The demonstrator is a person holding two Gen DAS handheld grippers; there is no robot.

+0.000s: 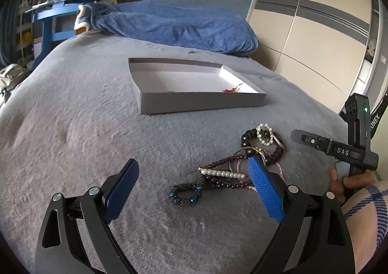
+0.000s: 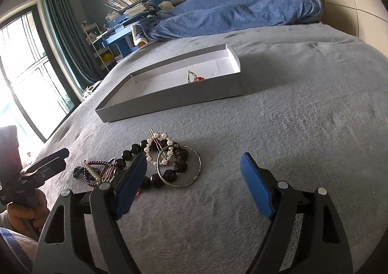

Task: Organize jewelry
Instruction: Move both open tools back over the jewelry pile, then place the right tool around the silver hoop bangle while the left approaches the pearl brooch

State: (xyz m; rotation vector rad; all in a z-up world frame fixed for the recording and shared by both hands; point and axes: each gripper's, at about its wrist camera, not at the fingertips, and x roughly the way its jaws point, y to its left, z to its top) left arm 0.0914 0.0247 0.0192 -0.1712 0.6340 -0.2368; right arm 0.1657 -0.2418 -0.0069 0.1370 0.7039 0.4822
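A pile of jewelry lies on the grey bedcover: a blue beaded bracelet (image 1: 185, 195), a pearl bar clip (image 1: 224, 173), a dark bead bracelet (image 1: 264, 145) and a pearl ring clip (image 1: 265, 134). My left gripper (image 1: 194, 167) is open and empty, low over the blue bracelet and pearl bar. A shallow grey box (image 1: 201, 103) lies beyond with a red beaded piece (image 1: 229, 90) inside. In the right wrist view my right gripper (image 2: 194, 165) is open and empty just above a silver bangle (image 2: 179, 168) and the pearl ring clip (image 2: 157, 150), with the box (image 2: 169, 99) behind.
A blue blanket (image 1: 174, 24) is heaped at the head of the bed. A blue desk with books (image 1: 65, 5) stands at the far left, a wardrobe (image 1: 315, 31) at the right. The window and curtain (image 2: 55, 31) show on the left of the right wrist view.
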